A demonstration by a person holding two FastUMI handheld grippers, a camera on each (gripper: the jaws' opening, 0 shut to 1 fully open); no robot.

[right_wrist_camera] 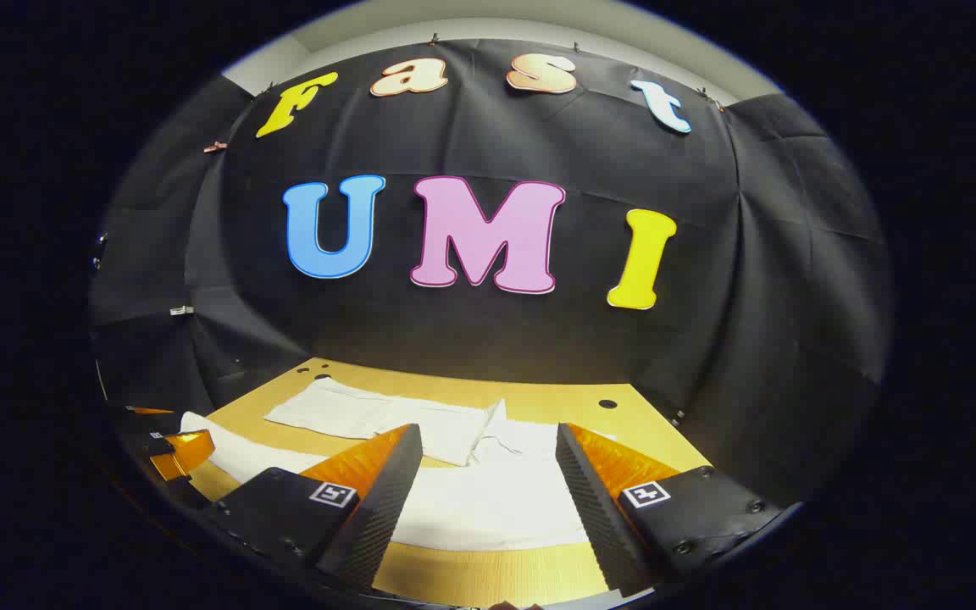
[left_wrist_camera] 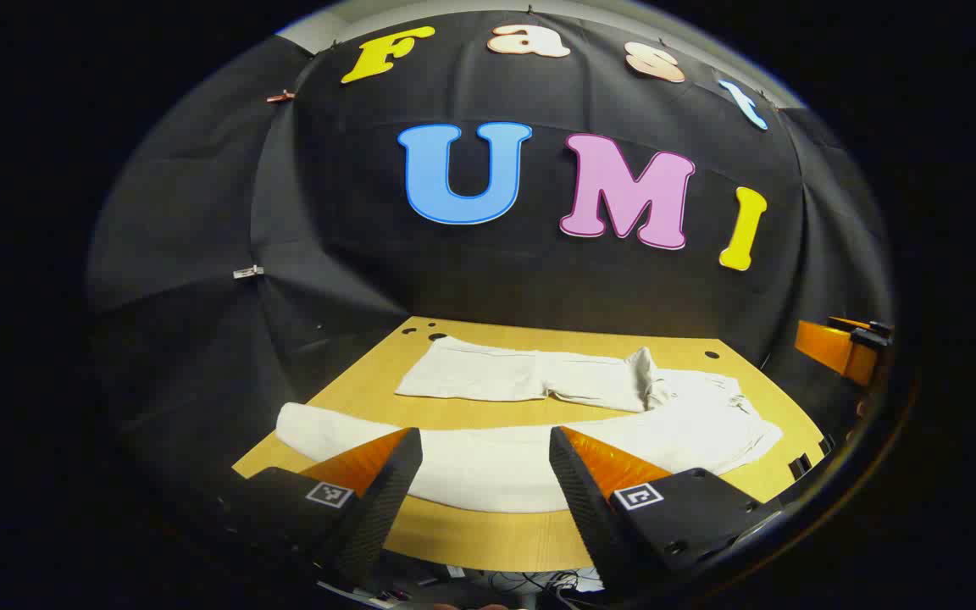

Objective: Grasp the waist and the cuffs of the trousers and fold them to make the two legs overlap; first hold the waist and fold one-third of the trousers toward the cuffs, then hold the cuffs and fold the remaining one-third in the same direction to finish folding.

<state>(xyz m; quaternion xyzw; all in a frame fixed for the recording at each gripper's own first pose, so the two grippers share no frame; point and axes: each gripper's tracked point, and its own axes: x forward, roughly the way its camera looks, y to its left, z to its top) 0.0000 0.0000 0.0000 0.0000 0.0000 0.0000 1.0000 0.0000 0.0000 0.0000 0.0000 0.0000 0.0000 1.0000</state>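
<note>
I see soft white cloth trousers (left_wrist_camera: 539,457), a bit wrinkly, on a smooth, matt wood table (left_wrist_camera: 488,542).

White trousers (left_wrist_camera: 539,424) lie on a light yellow-brown wooden table (left_wrist_camera: 471,534).

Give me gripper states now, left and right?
Left gripper: open, holding nothing, above the trousers.
Right gripper: open, holding nothing, also over the trousers.
</note>
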